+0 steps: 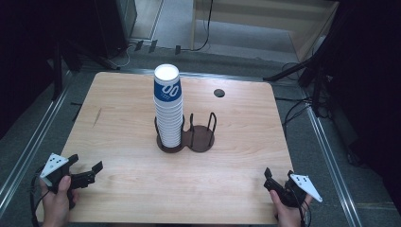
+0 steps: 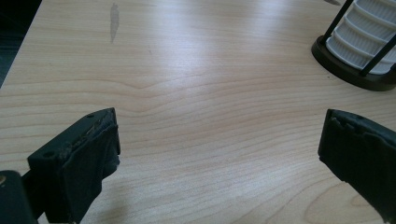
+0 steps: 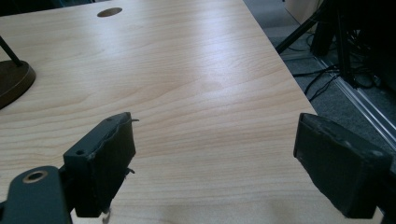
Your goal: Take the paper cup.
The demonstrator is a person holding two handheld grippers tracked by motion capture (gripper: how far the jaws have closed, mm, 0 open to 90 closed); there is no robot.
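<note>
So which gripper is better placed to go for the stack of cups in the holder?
Probably left. The cup stack sits in the holder's left ring, on the left gripper's side, and its base shows ahead of those open jaws. The right gripper faces bare table.

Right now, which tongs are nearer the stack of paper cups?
Left. The left tongs sit at the table's near-left corner, open, below and left of the stack of paper cups. The right tongs sit at the near-right corner, open, somewhat farther off.
</note>
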